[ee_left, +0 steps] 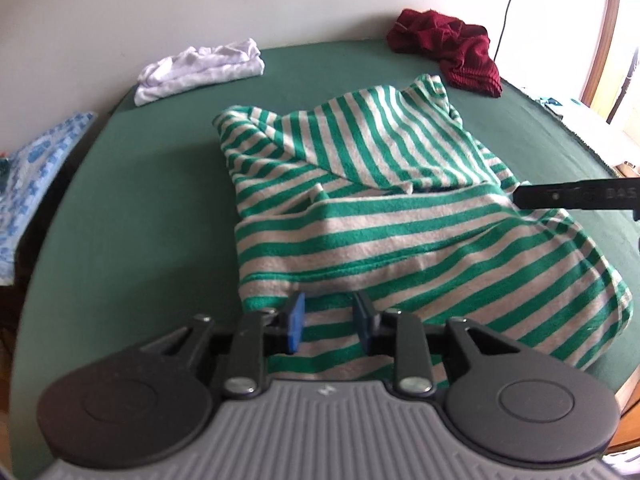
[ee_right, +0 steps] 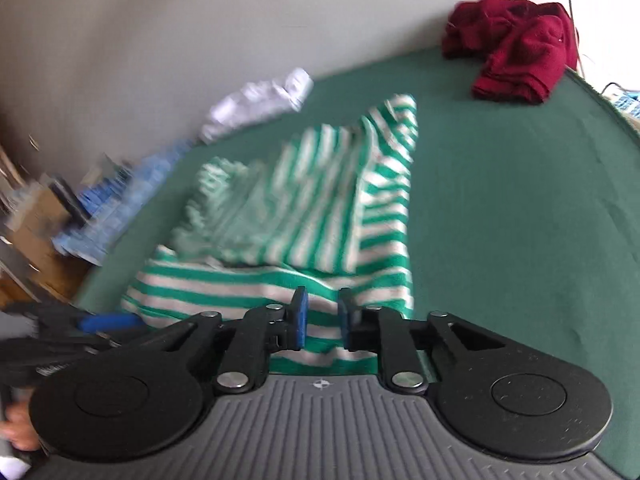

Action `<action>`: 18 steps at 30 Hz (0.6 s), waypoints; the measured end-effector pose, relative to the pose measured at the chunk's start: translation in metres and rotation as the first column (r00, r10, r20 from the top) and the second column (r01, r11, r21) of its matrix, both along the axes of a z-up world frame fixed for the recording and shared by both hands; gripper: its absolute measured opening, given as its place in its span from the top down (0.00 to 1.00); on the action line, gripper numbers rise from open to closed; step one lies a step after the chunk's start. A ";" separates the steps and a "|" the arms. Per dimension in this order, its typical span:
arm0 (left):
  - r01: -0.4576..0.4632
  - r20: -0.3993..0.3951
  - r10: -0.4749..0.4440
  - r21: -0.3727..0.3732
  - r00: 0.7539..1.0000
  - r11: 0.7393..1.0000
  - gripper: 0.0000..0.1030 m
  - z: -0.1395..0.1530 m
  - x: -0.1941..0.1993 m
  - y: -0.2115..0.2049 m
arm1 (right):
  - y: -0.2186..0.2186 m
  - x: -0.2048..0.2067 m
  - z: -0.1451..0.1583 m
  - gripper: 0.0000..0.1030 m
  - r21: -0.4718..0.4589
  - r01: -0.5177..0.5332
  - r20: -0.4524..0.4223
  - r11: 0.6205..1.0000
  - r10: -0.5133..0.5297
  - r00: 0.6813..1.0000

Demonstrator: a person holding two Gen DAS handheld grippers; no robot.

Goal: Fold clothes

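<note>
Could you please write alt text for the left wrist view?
A green-and-white striped top lies partly folded on a green sheet, with the left hand-held gripper open just above its near edge. Behind it lie a crumpled white garment and a dark red one; the right hand-held gripper's finger enters from the right.

A plain white wall (ee_left: 120, 8) backs the green-covered table (ee_left: 140, 208), with bright daylight at a wood-framed window (ee_left: 610, 20).

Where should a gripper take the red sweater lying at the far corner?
Best guess: the red sweater sits crumpled, no flat edge showing. Pinch its raised top folds from above; the hem end nearest the striped shirt is a lower, neater alternative.
</note>
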State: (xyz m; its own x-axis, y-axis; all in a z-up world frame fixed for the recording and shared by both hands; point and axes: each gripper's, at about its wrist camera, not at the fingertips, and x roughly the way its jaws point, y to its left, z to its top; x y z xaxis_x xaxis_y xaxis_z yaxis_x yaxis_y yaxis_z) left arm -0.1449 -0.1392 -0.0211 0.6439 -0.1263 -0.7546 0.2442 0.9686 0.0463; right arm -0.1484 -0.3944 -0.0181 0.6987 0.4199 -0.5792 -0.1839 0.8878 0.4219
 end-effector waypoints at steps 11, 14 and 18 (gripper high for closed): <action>-0.151 -0.012 0.154 0.135 0.988 0.979 0.38 -0.001 -0.006 -0.037 | 0.019 -0.021 -0.018 0.83 -0.127 -0.031 0.047 0.991 0.037 0.998; -0.183 -0.022 0.187 0.120 0.982 0.976 0.37 -0.001 -0.007 -0.036 | 0.018 -0.022 -0.021 0.84 -0.118 -0.025 0.066 0.993 0.033 0.997; -0.208 -0.059 0.213 0.083 0.975 0.975 0.34 0.000 -0.005 -0.028 | 0.023 -0.024 -0.021 0.83 -0.144 -0.016 0.081 0.989 0.028 0.996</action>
